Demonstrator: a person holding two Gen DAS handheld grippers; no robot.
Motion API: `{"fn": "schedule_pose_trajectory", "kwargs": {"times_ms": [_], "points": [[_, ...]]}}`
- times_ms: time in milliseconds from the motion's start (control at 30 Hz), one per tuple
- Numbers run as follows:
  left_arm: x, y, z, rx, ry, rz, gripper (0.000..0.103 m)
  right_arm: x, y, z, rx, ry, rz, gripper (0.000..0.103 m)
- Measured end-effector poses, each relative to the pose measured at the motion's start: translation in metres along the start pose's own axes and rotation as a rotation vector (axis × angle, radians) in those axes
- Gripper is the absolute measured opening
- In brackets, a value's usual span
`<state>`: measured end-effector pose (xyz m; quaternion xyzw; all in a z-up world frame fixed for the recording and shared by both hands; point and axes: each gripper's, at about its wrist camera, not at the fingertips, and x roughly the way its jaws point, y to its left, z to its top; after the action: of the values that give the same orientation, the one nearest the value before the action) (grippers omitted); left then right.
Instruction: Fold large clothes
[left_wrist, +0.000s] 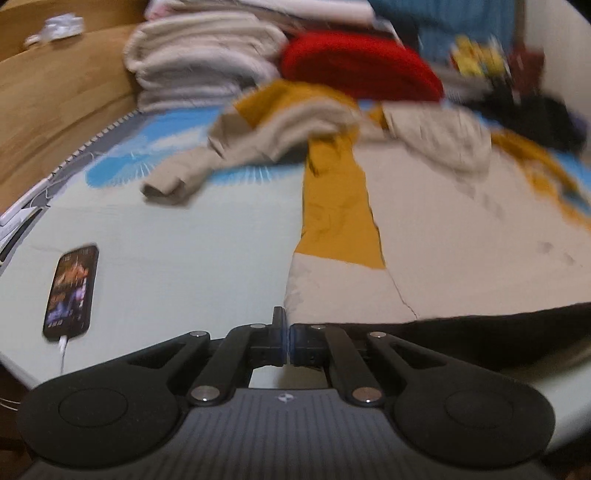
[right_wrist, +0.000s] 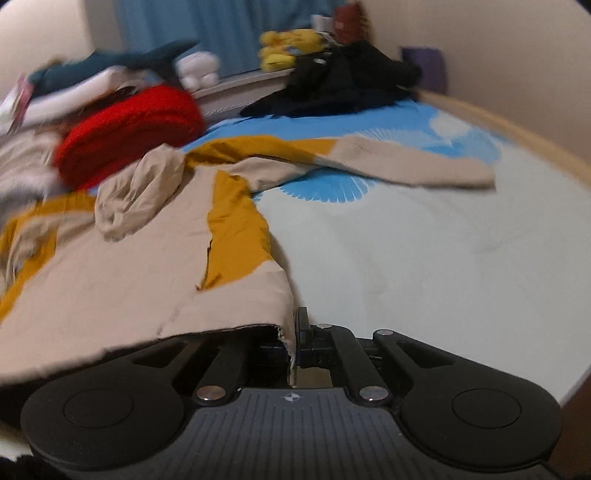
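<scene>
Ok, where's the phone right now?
The phone shows only in the left wrist view, lying screen-up on the pale bedsheet at the left, a white cable plugged into its near end, well left of the beige-and-mustard garment.

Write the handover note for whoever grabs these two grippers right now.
Left gripper: jaws shut on the bottom hem corner of the beige and mustard garment.
Right gripper: jaws shut on the opposite hem corner of the same garment, cloth pinched between them.
The garment lies spread on the bed, body flat, one sleeve stretched sideways, the hood bunched near a red knit.
A phone lies on the bed left of the garment; keep the cloth off it.
Done: both hem corners gripped. Left: every fold; sleeves are not yet tucked in.
</scene>
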<state>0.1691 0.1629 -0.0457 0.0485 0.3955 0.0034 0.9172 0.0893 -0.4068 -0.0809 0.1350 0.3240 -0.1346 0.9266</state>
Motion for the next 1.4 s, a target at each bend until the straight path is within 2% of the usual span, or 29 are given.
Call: {"fn": "schedule_pose_trajectory", "kwargs": {"times_ms": [67, 100, 200, 333, 467, 500, 533, 567, 600, 633, 667, 733, 800, 867, 967, 1033, 1100, 1167, 1233, 1267, 1300, 1400], "points": [[0.004, -0.013, -0.005, 0.052, 0.037, 0.018, 0.002, 0.002, 0.001, -0.01, -0.083, 0.051, -0.055, 0.002], [0.007, -0.018, -0.007, 0.073, 0.057, 0.031, 0.002, 0.012, 0.003, -0.02, -0.119, 0.106, -0.091, 0.002], [0.01, -0.024, -0.015, 0.117, 0.082, 0.058, 0.002, 0.031, 0.004, -0.044, -0.159, 0.227, -0.121, 0.002], [0.013, -0.005, -0.02, 0.078, 0.109, 0.052, 0.002, 0.023, 0.01, -0.043, -0.176, 0.225, -0.115, 0.002], [-0.015, -0.006, -0.028, 0.103, 0.08, 0.054, 0.002, 0.01, 0.006, -0.036, -0.191, 0.222, -0.098, 0.002], [-0.015, -0.005, -0.03, 0.106, 0.097, 0.059, 0.003, 0.005, 0.006, -0.035, -0.205, 0.213, -0.096, 0.002], [-0.013, -0.008, -0.031, 0.112, 0.119, 0.077, 0.014, 0.007, 0.004, -0.034, -0.2, 0.225, -0.096, 0.002], [-0.009, -0.011, -0.031, 0.125, 0.141, 0.105, 0.034, 0.012, 0.002, -0.035, -0.192, 0.254, -0.102, 0.004], [-0.01, -0.012, -0.03, 0.132, 0.149, 0.136, 0.049, 0.021, 0.002, -0.034, -0.196, 0.287, -0.127, 0.011], [-0.017, -0.012, -0.032, 0.125, 0.137, 0.169, 0.074, 0.024, 0.003, -0.034, -0.206, 0.312, -0.154, 0.034], [-0.029, -0.008, -0.033, 0.109, 0.111, 0.171, 0.086, 0.022, 0.006, -0.034, -0.225, 0.326, -0.181, 0.053], [-0.057, 0.003, -0.039, 0.06, 0.095, 0.114, 0.088, 0.004, 0.005, -0.035, -0.257, 0.321, -0.187, 0.061], [-0.084, 0.016, -0.041, 0.002, 0.062, 0.08, 0.089, -0.025, 0.003, -0.034, -0.289, 0.306, -0.159, 0.063], [-0.102, 0.019, -0.033, -0.035, -0.007, 0.064, 0.093, -0.046, 0.001, -0.03, -0.286, 0.268, -0.145, 0.063], [-0.102, -0.001, -0.007, -0.072, -0.115, -0.011, 0.099, -0.06, 0.016, -0.013, -0.249, 0.15, -0.031, 0.063], [-0.082, -0.023, 0.006, -0.064, -0.135, -0.072, 0.103, -0.047, 0.041, -0.004, -0.264, 0.101, 0.051, 0.063], [-0.044, -0.047, 0.01, -0.038, -0.072, -0.106, 0.103, -0.017, 0.066, -0.006, -0.301, 0.114, 0.068, 0.063], [0.002, -0.063, 0.005, -0.007, 0.082, -0.116, 0.103, 0.017, 0.081, -0.018, -0.331, 0.196, 0.035, 0.063], [0.047, -0.072, -0.014, 0.066, 0.266, -0.044, 0.103, 0.044, 0.086, -0.036, -0.384, 0.291, 0.003, 0.063], [0.058, -0.072, -0.022, 0.095, 0.302, -0.021, 0.103, 0.051, 0.084, -0.045, -0.398, 0.324, -0.009, 0.063], [0.055, -0.066, -0.025, 0.067, 0.252, -0.045, 0.103, 0.055, 0.08, -0.053, -0.39, 0.338, -0.009, 0.063], [0.044, -0.055, -0.009, 0.035, 0.28, -0.001, 0.102, 0.051, 0.072, -0.052, -0.354, 0.334, 0.008, 0.066]]}}
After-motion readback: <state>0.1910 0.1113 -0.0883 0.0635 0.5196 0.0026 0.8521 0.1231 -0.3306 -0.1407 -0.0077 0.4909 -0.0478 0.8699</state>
